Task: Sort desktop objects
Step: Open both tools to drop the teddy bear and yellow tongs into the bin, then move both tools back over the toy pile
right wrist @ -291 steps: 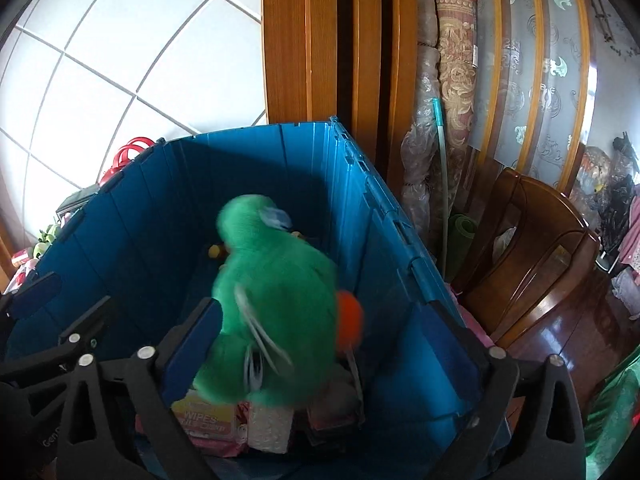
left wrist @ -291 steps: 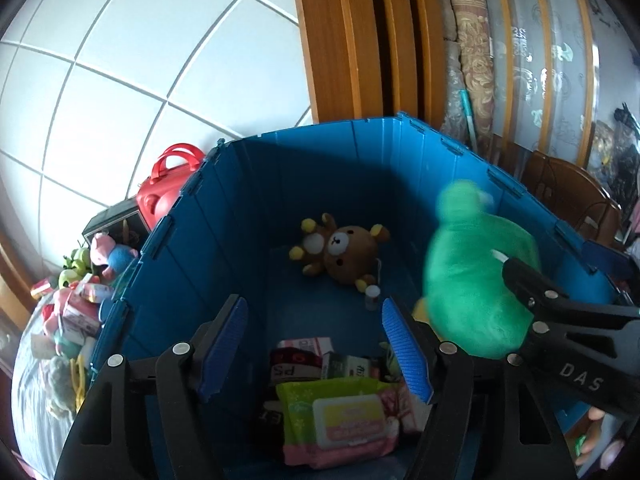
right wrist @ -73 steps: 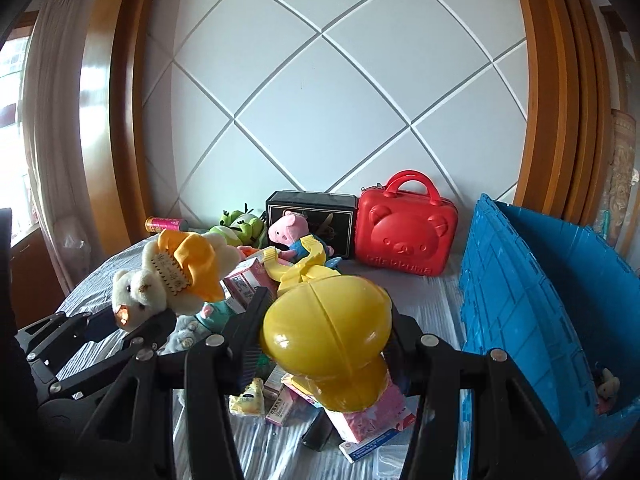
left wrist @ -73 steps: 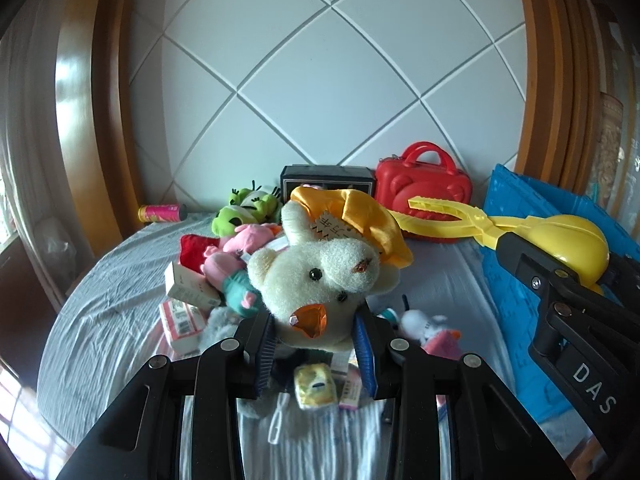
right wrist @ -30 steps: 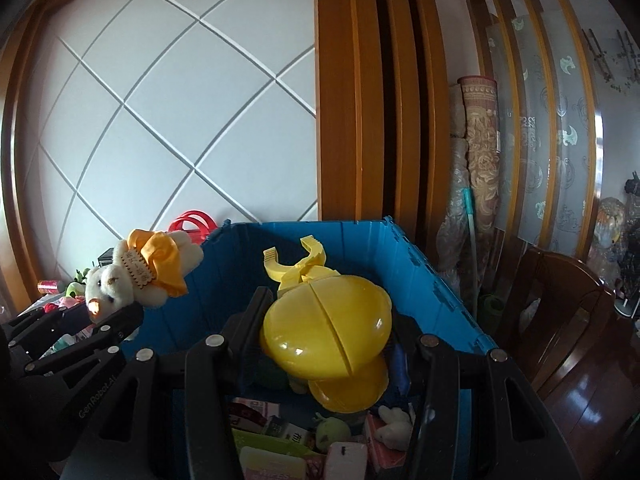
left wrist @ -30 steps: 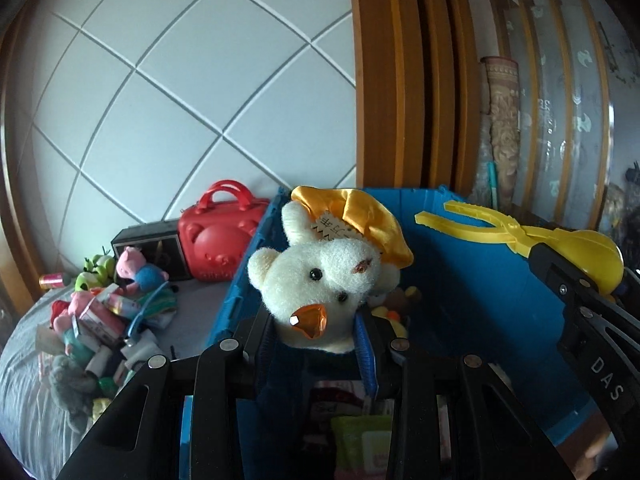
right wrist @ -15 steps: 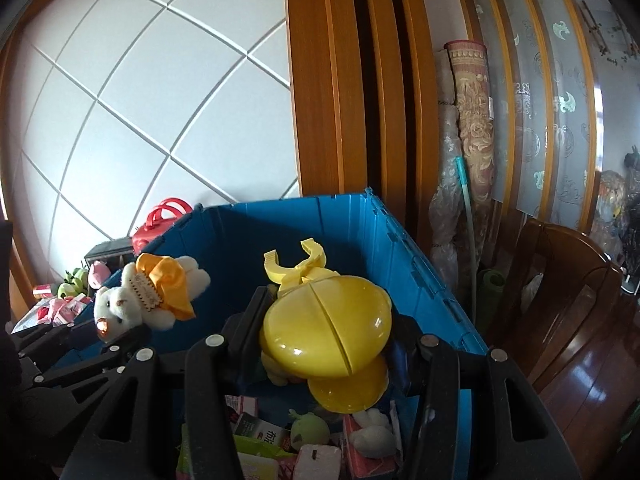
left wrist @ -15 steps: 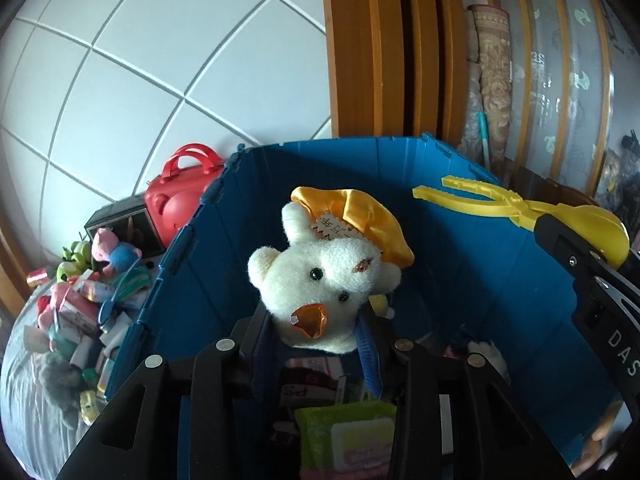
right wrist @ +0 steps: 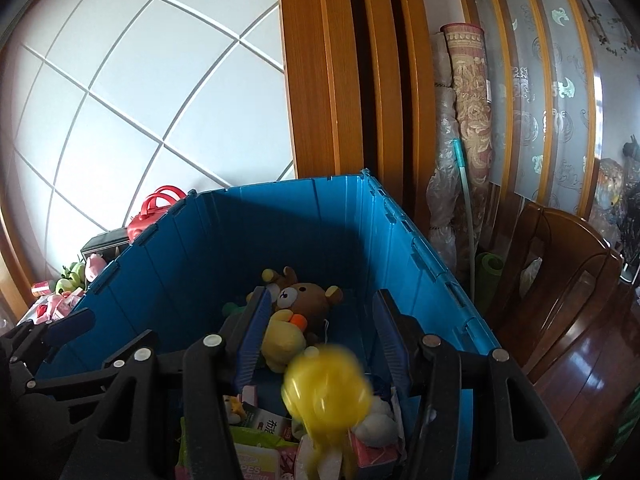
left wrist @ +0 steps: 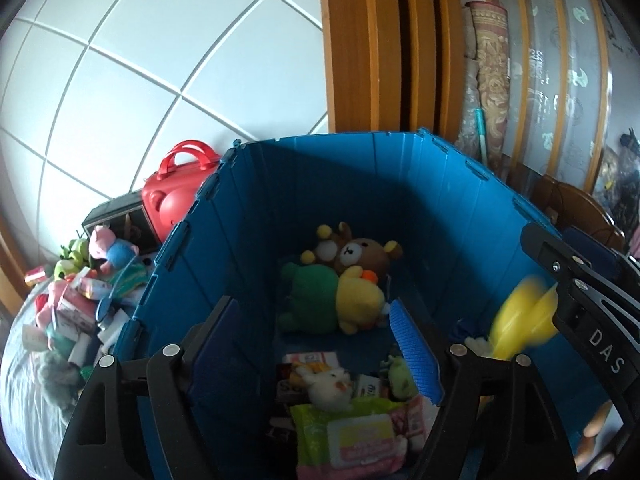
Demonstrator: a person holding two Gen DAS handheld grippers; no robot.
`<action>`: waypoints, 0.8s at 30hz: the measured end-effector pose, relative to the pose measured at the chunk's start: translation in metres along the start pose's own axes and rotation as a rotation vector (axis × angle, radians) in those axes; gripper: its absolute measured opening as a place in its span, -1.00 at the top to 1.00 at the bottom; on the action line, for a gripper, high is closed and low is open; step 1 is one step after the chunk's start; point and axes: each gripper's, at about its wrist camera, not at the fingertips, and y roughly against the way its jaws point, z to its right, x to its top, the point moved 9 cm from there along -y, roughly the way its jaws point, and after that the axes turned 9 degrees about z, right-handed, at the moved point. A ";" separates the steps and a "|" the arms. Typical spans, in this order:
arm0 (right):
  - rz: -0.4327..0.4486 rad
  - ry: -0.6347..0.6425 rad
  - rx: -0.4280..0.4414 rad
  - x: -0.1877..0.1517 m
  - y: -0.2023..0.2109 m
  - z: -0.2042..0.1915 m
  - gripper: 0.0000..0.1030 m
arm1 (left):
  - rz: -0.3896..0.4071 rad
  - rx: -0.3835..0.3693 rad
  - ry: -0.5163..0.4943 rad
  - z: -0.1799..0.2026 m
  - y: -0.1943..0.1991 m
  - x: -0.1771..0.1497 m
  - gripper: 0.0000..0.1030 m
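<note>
Comparing with half a second ago: both grippers have let go over the blue crate (left wrist: 256, 216). Left gripper (left wrist: 320, 340) now stands with its jaws spread and nothing between them; it was clamped on the white plush bear. That white plush bear (left wrist: 326, 384) now lies inside the crate on the packets, just behind the wipes pack (left wrist: 360, 436).

Right gripper (right wrist: 320, 340): jaws wide apart, empty. Yellow scoop toy (right wrist: 326, 392) shows as a motion-blurred smear below the jaws, judged to be mid-fall into the crate; same blur in the left wrist view (left wrist: 520, 320) near the crate's right wall.

Also in the crate: brown bear plush (left wrist: 360, 256), green plush (left wrist: 312, 300), yellow duck plush (left wrist: 356, 300), all pressed together at the far end.

Meaning for the task: two more items go into the crate. Table pile (left wrist: 76, 296) left of the crate holds more toys and boxes, with the red case (left wrist: 168, 204) behind, so sorting looks unfinished. Both grippers are free.
</note>
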 end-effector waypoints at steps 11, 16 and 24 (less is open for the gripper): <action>0.001 -0.010 -0.005 0.002 0.002 0.000 -0.46 | 0.031 0.021 0.034 -0.007 0.004 -0.001 -0.52; 0.021 -0.003 -0.033 0.003 0.004 0.000 -0.84 | 0.054 0.062 0.060 -0.022 0.011 0.000 -0.58; 0.045 0.003 -0.013 0.005 0.010 -0.027 -1.00 | 0.099 0.089 0.099 -0.073 0.050 -0.007 -0.61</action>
